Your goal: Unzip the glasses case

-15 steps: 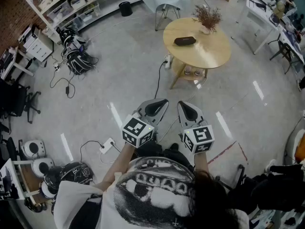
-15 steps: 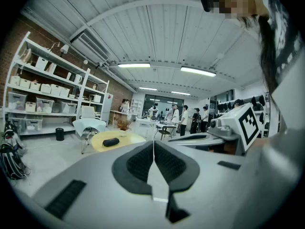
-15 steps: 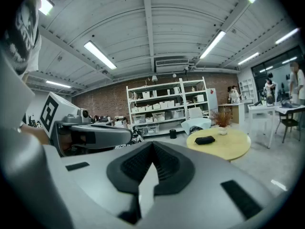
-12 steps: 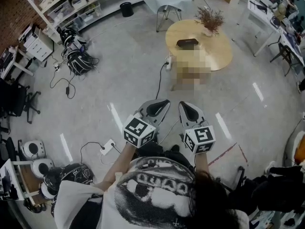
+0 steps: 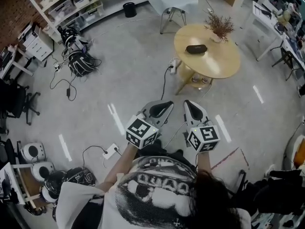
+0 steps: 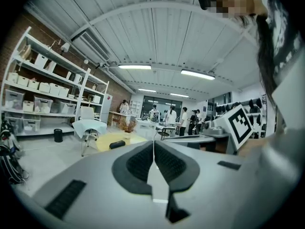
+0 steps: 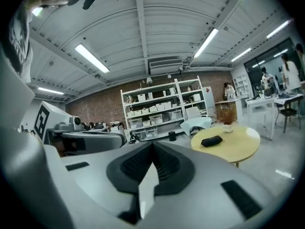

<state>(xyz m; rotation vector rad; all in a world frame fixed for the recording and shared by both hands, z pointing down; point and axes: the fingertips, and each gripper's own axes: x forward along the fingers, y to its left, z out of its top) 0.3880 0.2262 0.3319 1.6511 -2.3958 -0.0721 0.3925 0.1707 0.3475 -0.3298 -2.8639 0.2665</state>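
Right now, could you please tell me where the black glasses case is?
In the head view, the black oval glasses case lies on the round yellow wooden table at upper right, beside the small potted dried plant.

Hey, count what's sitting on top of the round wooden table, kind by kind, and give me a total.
Black glasses case: 1
Pot of dried twigs: 1
Total: 2
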